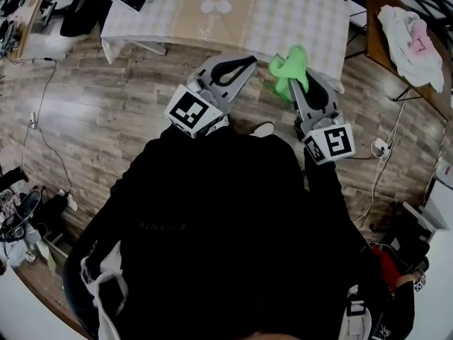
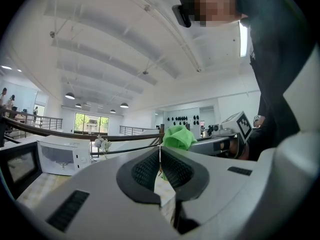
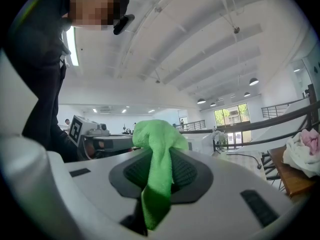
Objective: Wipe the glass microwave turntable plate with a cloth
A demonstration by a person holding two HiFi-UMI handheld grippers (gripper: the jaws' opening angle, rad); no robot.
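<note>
Grasping the green cloth (image 3: 155, 131), the right tool (image 3: 161, 156) is clenched on it: the fabric is pinched between the two pads, a bunch stands out beyond the tips, and a tail runs back along the jaws toward the tool body. The left tool (image 2: 160, 154) is clenched with its ribbed pads pressed together and nothing between them. Both tools are held side by side, close to the person's chest, tips directed toward the checked surface (image 1: 283, 13) ahead of them.

The glass turntable plate is not shown in any view, so its position cannot be given. A white microwave (image 2: 57, 156) is seen ahead of the left tool and off to its left, well apart from both tools. The plate is judged likely to be in or near it — unconfirmed.

Wiping is judged not yet begun. If the plate lies that way, the left tool is the nearer one and would have to be released to steady it, while the cloth-bearing right tool must be carried across to the left.
</note>
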